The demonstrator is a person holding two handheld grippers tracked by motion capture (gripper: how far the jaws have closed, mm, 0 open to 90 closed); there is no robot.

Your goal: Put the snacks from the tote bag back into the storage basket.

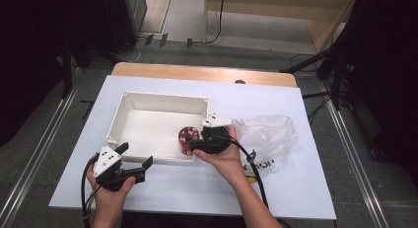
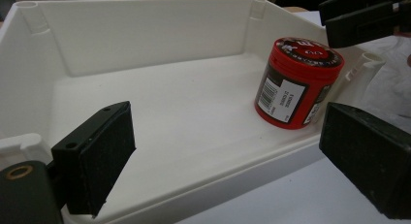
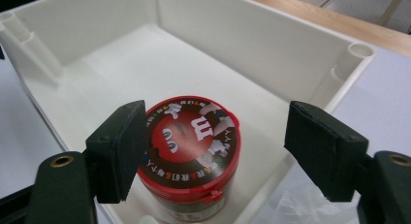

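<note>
- The right gripper (image 3: 213,151) stands wide open over the near right corner of the white rectangular plastic bin (image 1: 129,105). Its two black padded jaws flank the short red round plastic jar with a printed red-and-dark lid (image 3: 191,151). In the right gripper view the left pad overlaps the lid's edge, while the right pad stands well clear of the jar, so nothing is clamped.
- That red jar sits upright on the bin's floor, in the corner nearest the right hand, close against the bin's near wall. Its long axis is vertical, with the lid facing up toward the jaws.
- The relation the next move likely turns on: the jar lies directly below and between the right gripper's pads, but off-centre toward the left pad. Any closing would probably meet that side first unless the gripper shifts across.
- The left gripper (image 2: 232,156) is also open and holds nothing. Its jaws straddle the bin's near rim at the near left, well apart from the jar, which in the left gripper view stands ahead and to the right.
- The right hand is plainly the nearer one to the jar.
- Just outside the bin's right wall lies a crumpled clear plastic bag (image 1: 268,134) on the white tabletop sheet (image 1: 315,188).
</note>
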